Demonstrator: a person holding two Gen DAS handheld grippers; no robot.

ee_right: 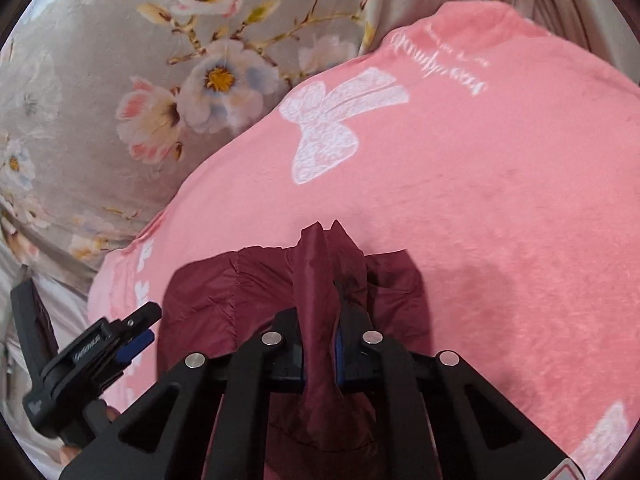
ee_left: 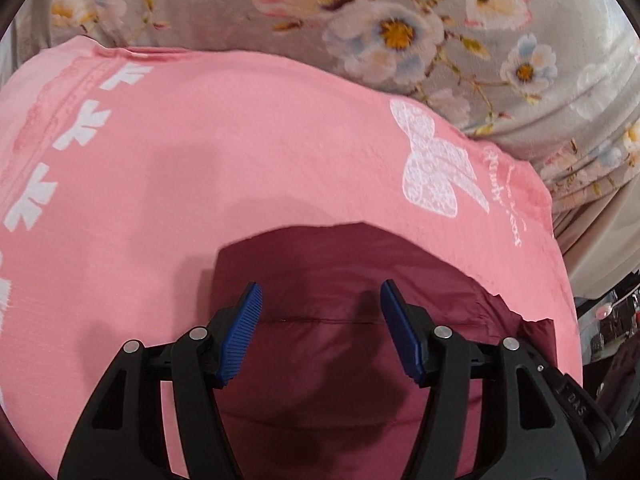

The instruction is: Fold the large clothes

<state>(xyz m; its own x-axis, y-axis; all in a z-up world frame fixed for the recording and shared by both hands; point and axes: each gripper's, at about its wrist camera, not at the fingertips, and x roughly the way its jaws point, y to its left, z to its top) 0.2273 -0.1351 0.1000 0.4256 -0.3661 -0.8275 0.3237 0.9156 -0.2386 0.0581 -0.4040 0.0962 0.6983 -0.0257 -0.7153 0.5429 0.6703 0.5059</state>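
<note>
Left gripper: our left gripper (ee_left: 321, 300) hangs over the maroon garment (ee_left: 340, 344) with its blue pads (ee_left: 242, 332) spread wide apart and nothing between them. In the right wrist view we see it again at the lower left (ee_right: 136, 334), low beside the garment's left edge.

Right gripper: our right gripper (ee_right: 320, 344) is clenched on a pinched ridge of the garment (ee_right: 224, 300). The cloth stands up between the jaws in a tall fold that hides most of the pads; we see only a sliver of blue on the right one.

Garment: dark maroon, thin and slightly shiny, with a stitched seam running across it below the left gripper. It lies crumpled on the pink blanket (ee_left: 240, 160), at the near edge in both views. Its far border looks uneven and creased.

Blanket: pink and plush, printed with a white lace bow (ee_left: 436, 160) and white script beside it. A column of small white bows (ee_left: 80, 124) runs along its left side in the left wrist view. We see the big bow (ee_right: 332, 120) again in the right wrist view.

Sheet: a grey floral sheet (ee_left: 400, 32) lies under the blanket and shows beyond it, rumpled into folds at the right in the left wrist view (ee_right: 100, 80).
</note>
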